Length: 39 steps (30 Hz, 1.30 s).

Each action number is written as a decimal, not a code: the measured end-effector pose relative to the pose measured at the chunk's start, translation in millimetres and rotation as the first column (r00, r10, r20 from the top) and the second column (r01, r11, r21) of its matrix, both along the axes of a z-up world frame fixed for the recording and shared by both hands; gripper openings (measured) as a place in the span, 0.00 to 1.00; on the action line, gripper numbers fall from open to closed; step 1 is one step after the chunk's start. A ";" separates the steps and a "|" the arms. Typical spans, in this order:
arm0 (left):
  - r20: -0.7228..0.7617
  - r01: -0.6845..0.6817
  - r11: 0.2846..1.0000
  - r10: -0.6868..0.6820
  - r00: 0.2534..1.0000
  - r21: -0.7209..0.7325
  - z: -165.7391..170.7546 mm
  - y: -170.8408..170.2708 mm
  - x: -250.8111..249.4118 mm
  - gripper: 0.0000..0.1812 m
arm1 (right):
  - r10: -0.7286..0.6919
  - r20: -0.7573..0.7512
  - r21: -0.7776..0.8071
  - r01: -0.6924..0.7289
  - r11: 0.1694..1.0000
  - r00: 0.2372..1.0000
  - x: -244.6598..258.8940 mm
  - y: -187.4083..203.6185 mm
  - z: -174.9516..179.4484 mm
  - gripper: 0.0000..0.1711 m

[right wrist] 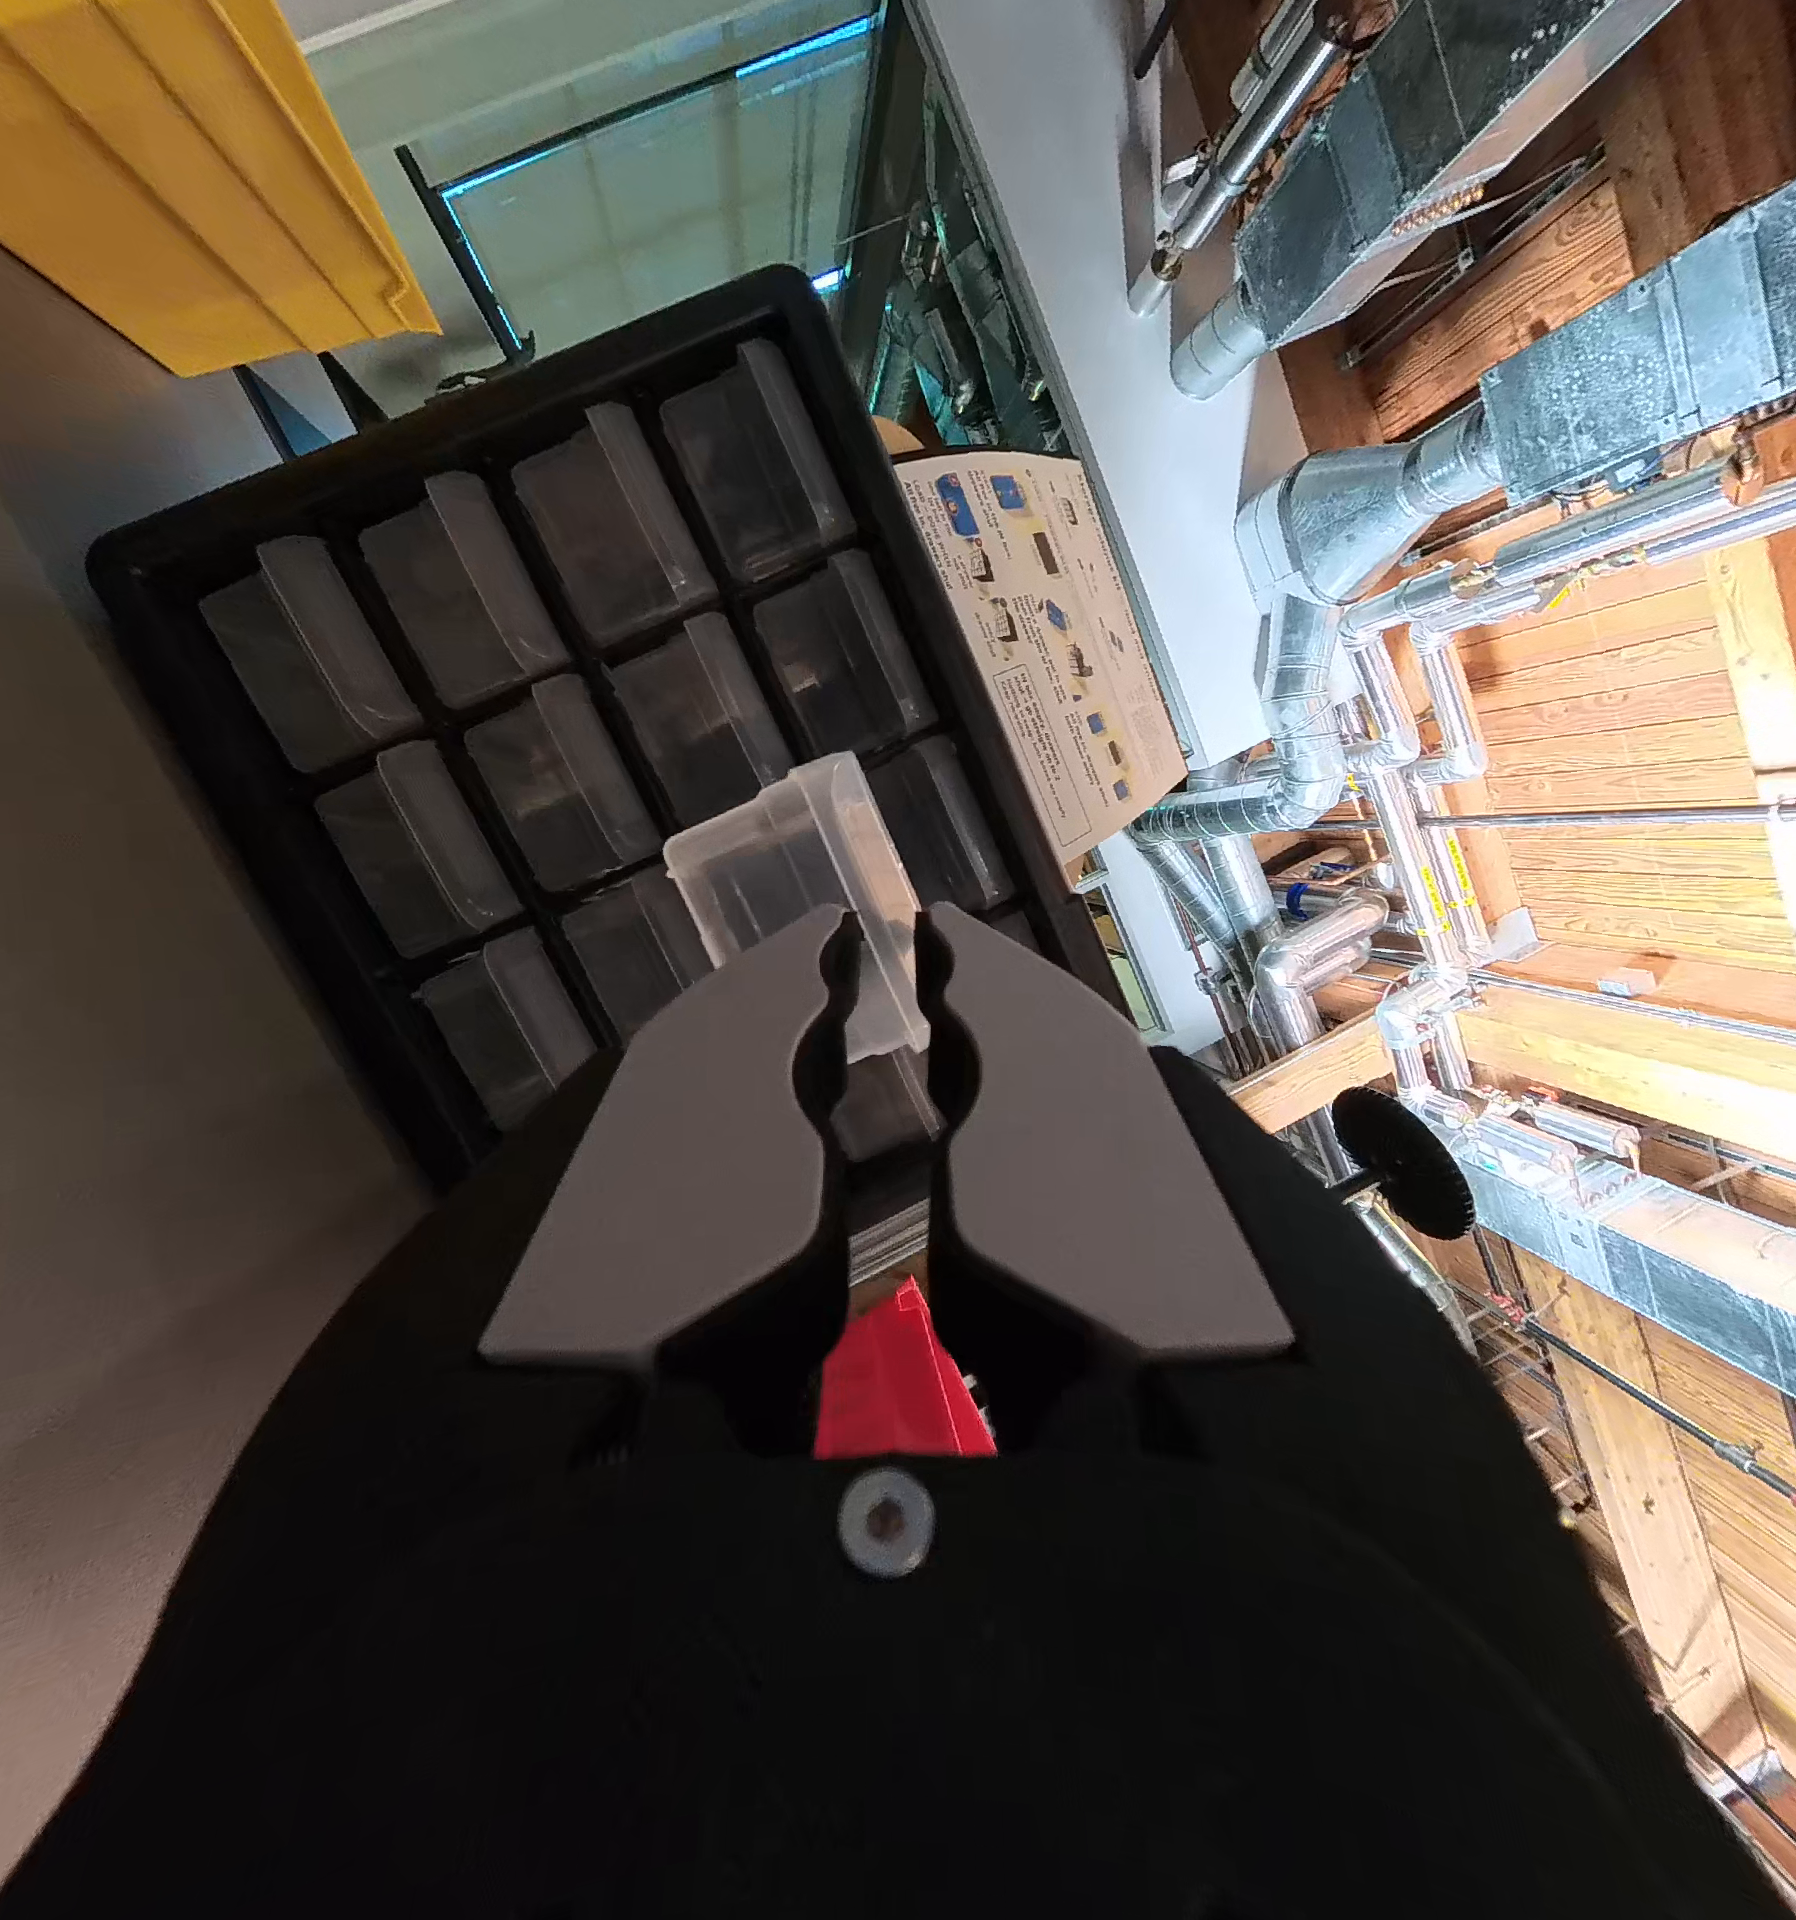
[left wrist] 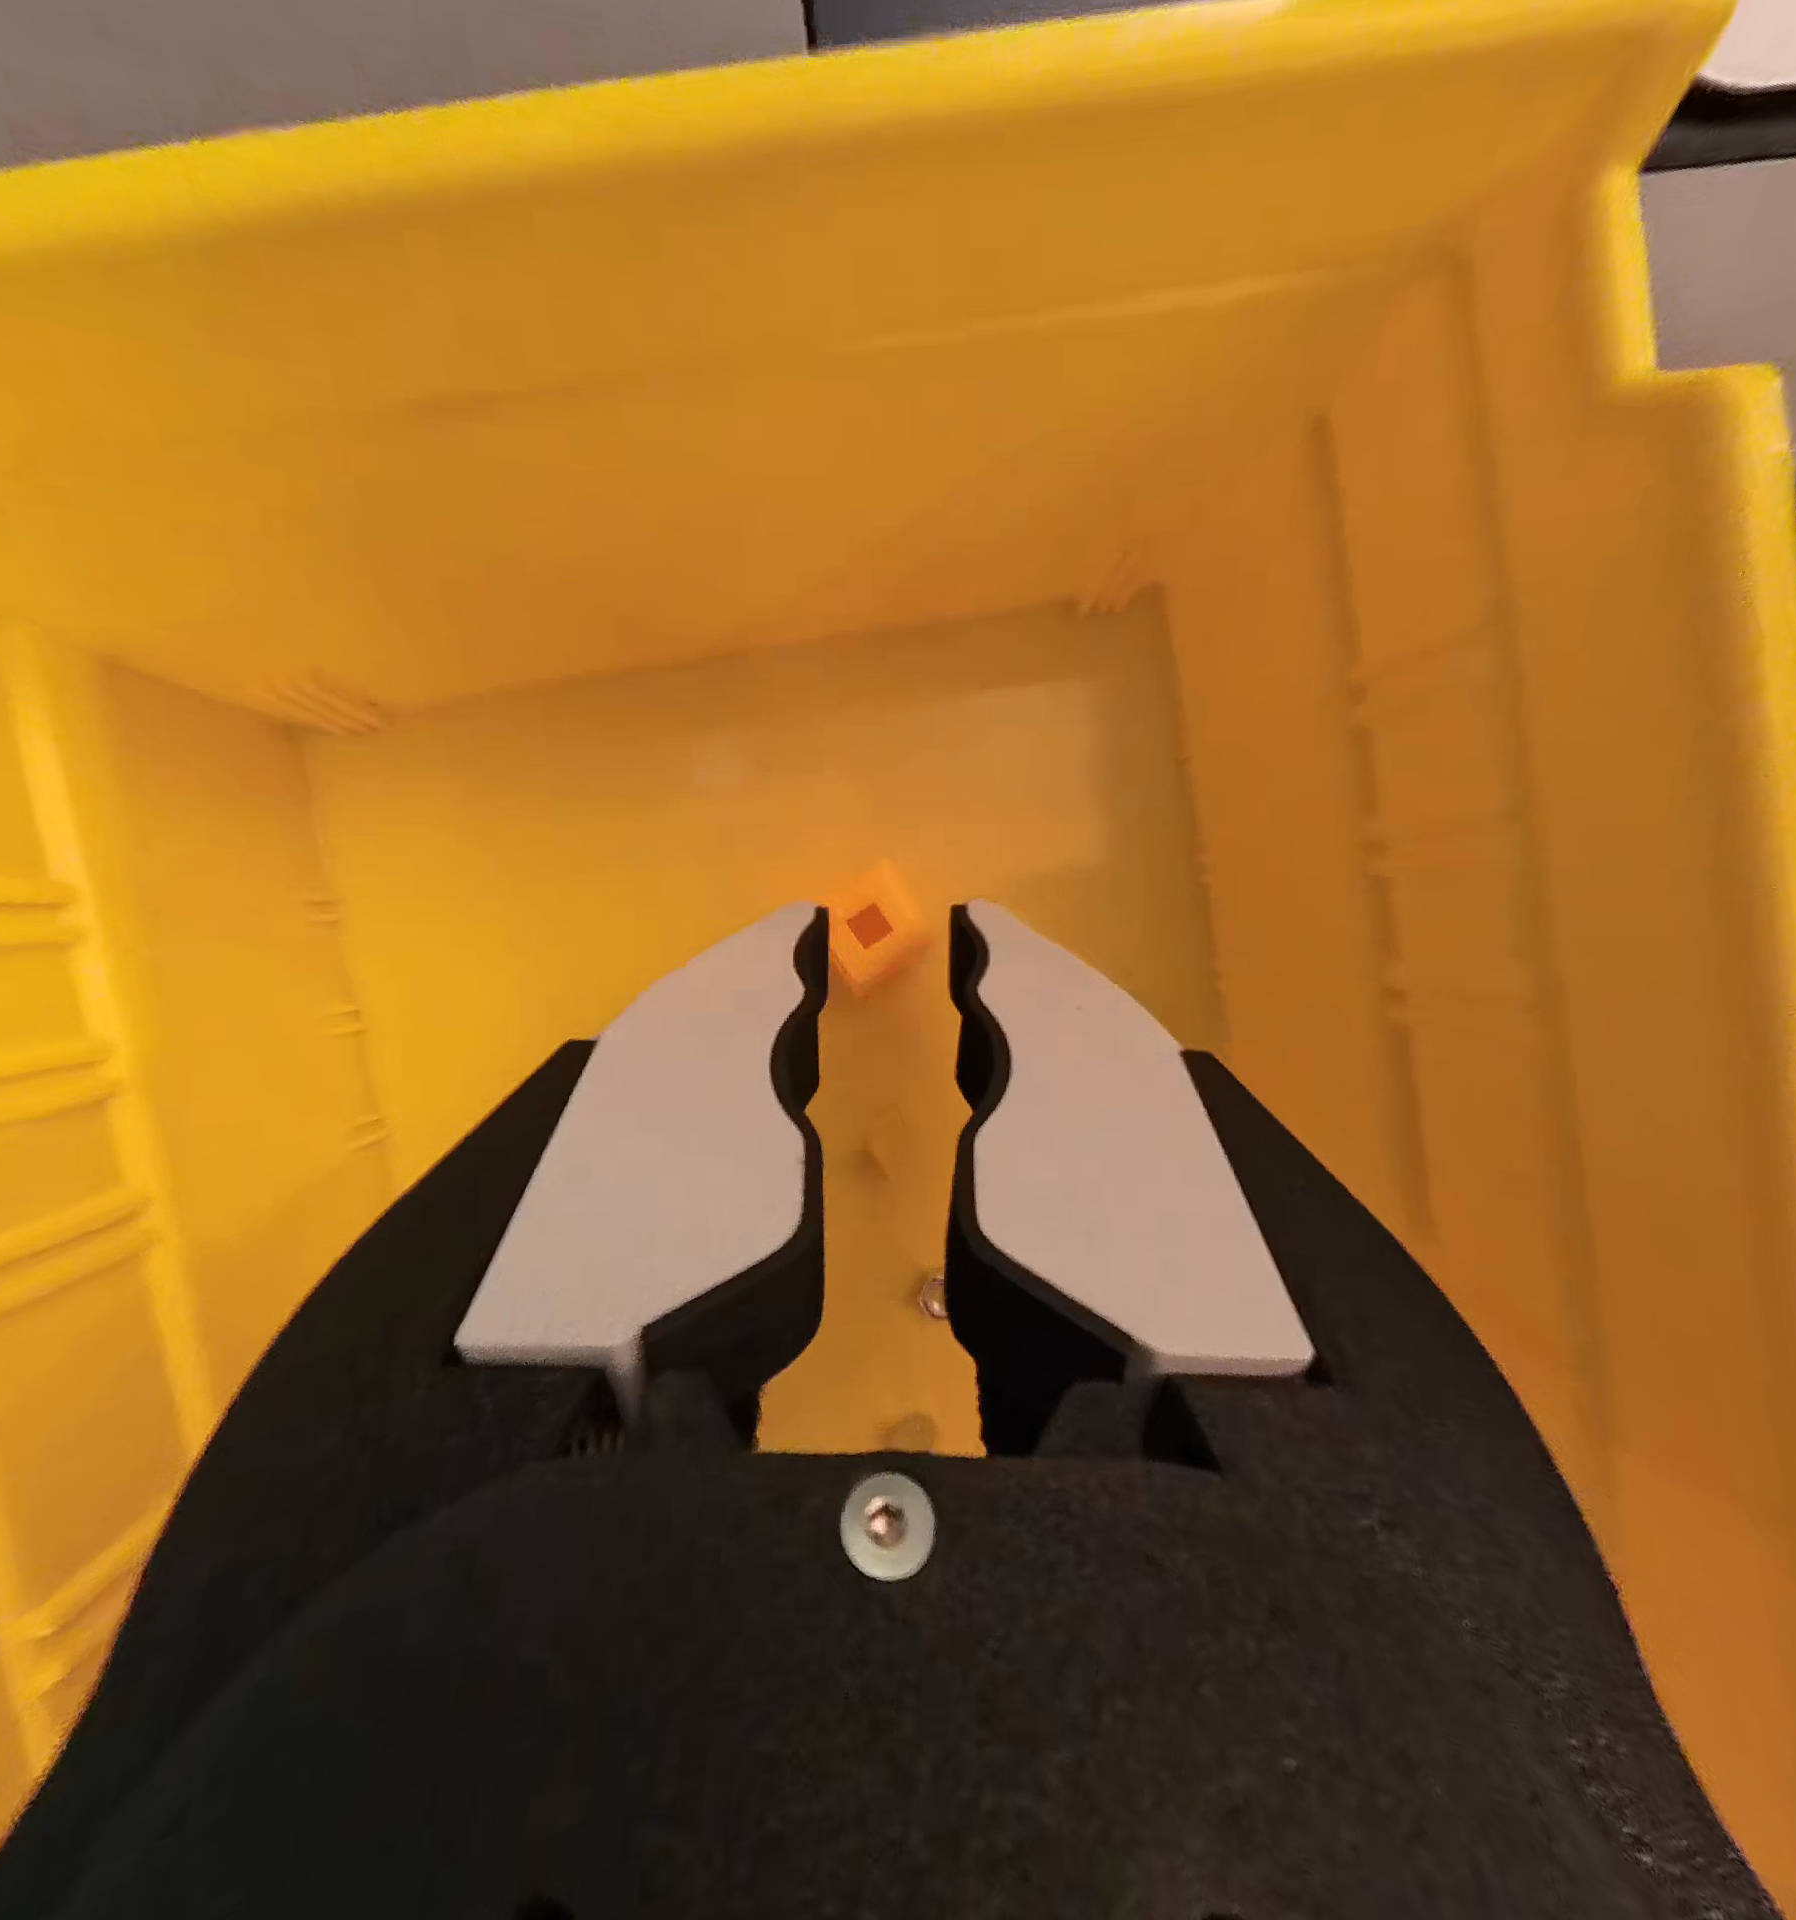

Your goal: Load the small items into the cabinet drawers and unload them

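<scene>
Reaching down into a yellow bin (left wrist: 665, 364), the left tongs (left wrist: 889, 914) stand partly open, with a narrow gap between the two grey fingers (left wrist: 665, 1143). Nothing is clamped between them. Just past the tips, a small orange cube (left wrist: 868, 928) with a darker square on its upper face lies tilted on the bin floor. The cube sits close against the tip of the left-hand finger; contact cannot be confirmed. A small screw (left wrist: 932, 1294) lies on the bin floor in the gap, nearer the camera. The bin walls are ribbed and fill nearly the whole left wrist view.

In the right wrist view, which is rotated steeply, the right tongs (right wrist: 886, 925) are nearly closed on the front edge of a clear plastic drawer (right wrist: 790, 862). The drawer is drawn part-way out of a black drawer cabinet (right wrist: 250, 810). The cabinet holds a grid of similar clear drawers (right wrist: 603, 551), all of them pushed in. Their contents cannot be identified. A red part (right wrist: 894, 1382) shows low down between the finger roots.

The cabinet stands on a pale bench (right wrist: 73, 935). A corner of the yellow bin (right wrist: 177, 187) appears at the upper left of this view. A printed sheet (right wrist: 1050, 634) rests at the far side of the cabinet. Beyond it, wooden boards (right wrist: 1600, 727) and silver ducting (right wrist: 1320, 540) fill the background.
</scene>
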<state>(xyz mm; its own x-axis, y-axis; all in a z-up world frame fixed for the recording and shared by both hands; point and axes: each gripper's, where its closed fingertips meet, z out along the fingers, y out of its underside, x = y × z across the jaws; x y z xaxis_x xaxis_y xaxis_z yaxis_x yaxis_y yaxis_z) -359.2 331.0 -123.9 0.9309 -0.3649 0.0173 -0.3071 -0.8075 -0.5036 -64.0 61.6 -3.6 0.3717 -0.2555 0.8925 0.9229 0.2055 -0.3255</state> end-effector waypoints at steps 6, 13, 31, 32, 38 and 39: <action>-0.043 -0.035 0.999 0.033 0.999 -0.030 0.9 -4.2 -6.1 0.16 | 0.000 0.000 -0.006 0.000 1.000 1.000 1.2 -0.4 0.5 0.06; -0.110 -0.061 0.994 0.051 0.993 -0.089 -17.5 -4.7 -9.0 0.25 | 0.005 -0.004 -0.016 -0.005 1.000 1.000 1.8 -0.5 0.9 0.06; 0.051 0.130 0.975 -0.142 0.989 0.180 103.0 -36.2 31.6 0.14 | 0.031 -0.028 -0.008 -0.031 0.999 0.999 1.9 4.2 -4.3 0.18; 0.084 0.183 0.959 -0.206 0.975 0.218 122.1 -49.9 46.5 0.14 | 0.017 -0.026 -0.018 -0.017 1.000 1.000 3.5 7.0 -6.9 0.19; 0.094 0.537 0.728 -0.626 0.774 0.427 197.6 -156.8 150.7 0.14 | 0.028 -0.055 -0.030 -0.030 0.999 0.998 4.6 10.6 -10.2 0.19; 0.095 0.586 0.677 -0.687 0.720 0.445 201.5 -174.9 170.4 0.14 | 0.031 -0.059 -0.032 -0.033 0.999 0.998 4.8 10.5 -10.2 0.20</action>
